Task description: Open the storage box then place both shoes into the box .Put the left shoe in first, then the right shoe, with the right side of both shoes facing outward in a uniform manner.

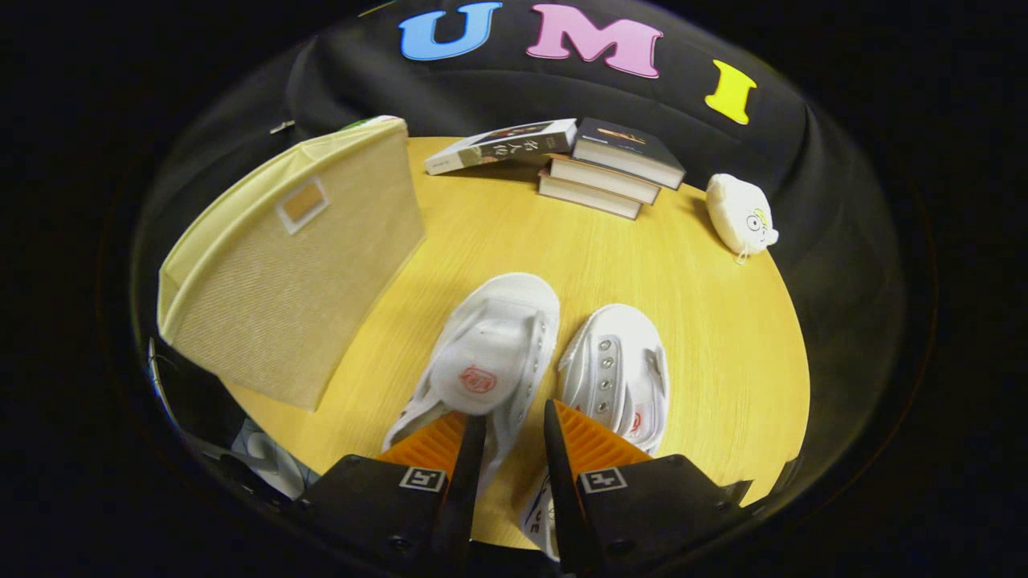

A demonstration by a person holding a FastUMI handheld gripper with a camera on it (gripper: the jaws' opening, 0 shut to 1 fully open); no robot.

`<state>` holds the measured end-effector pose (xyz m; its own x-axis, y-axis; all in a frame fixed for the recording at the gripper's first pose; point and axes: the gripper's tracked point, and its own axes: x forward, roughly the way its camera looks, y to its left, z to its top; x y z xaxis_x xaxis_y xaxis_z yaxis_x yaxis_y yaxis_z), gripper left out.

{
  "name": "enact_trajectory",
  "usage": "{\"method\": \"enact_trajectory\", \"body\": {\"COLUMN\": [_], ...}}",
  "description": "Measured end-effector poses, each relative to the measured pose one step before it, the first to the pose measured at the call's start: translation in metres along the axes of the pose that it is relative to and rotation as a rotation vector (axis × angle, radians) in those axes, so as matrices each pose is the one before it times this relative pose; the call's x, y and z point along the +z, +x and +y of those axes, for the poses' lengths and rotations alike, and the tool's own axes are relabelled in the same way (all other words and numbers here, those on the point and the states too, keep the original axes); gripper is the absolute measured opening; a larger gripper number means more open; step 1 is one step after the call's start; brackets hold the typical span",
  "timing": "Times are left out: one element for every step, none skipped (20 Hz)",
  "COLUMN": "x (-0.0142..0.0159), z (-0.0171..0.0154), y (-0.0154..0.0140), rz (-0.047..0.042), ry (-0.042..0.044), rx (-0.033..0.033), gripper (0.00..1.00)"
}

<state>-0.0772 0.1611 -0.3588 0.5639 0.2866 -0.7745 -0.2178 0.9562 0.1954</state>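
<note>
Half-open gripper point(514, 417) over shoes point(490, 361)

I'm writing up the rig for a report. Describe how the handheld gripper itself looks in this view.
The gripper has two tapering fingers with ribbed, ridged outer faces. Each sits on a blocky black housing with visible screws. A small square black-and-white marker is stuck on each housing near the finger base, one per side. No cables or sleeve can be made out on it.
</note>
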Motion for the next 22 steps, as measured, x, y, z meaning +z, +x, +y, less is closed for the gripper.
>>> {"method": "enact_trajectory", "body": {"x": [0.00487, 0.00416, 0.00360, 0.00135, 0.00748, 0.00201, -0.00512, 0.00139, -0.00163, 0.00229, 0.00339, 0.00368, 0.00438, 0.00660, 0.00705, 0.00883, 0.00686, 0.00768, 0.00912, 0.00897, 0.00944, 0.00990], "z": [-0.00009, 0.00101, -0.00196, -0.00115, -0.00506, -0.00518, 0.00302, 0.00422, 0.00223, -0.00235, -0.00059, 0.00057, 0.00136, 0.00076, 0.00172, 0.00127, 0.00293, 0.00289, 0.00403, 0.00603, 0.00753, 0.00810], "y": [0.00837, 0.00733, 0.00801, 0.00379, 0.00132, 0.00282, -0.00049, -0.00151, -0.00211, -0.00376, -0.00539, -0.00567, -0.00593, -0.00710, -0.00777, -0.00755, -0.00729, -0.00748, -0.00911, -0.01000, -0.01028, -0.01031], "rz": [-0.00984, -0.00740, -0.00526, 0.00510, -0.02778, 0.00815, -0.00262, 0.00264, 0.01401, 0.00304, -0.00053, 0.00007, -0.00109, -0.00027, -0.00358, -0.00627, -0.00371, -0.00510, -0.01097, -0.00775, -0.00709, -0.00586], "ry": [0.03344, 0.02017, 0.01575, 0.02687, 0.02382, 0.00793, 0.00925, 0.00817, 0.00959, 0.02330, 0.02669, 0.02360, 0.02309, 0.03060, 0.02888, 0.02484, 0.01469, 0.01236, 0.01586, 0.01556, 0.02008, 0.02421], "rx": [-0.01925, -0.01185, -0.02903, -0.01324, -0.03636, -0.01694, 0.00885, 0.01819, 0.00887, -0.00178, -0.00229, 0.00317, 0.00846, 0.00788, 0.00564, 0.00399, 0.00296, 0.00619, 0.00956, 0.01514, 0.01368, 0.01192], "gripper": [0.36, 0.34, 0.34, 0.31, 0.28, 0.25, 0.11, 0.09, 0.07, 0.07, 0.07, 0.07, 0.07, 0.07, 0.07, 0.07, 0.06, 0.07, 0.07, 0.07, 0.07, 0.07]}}
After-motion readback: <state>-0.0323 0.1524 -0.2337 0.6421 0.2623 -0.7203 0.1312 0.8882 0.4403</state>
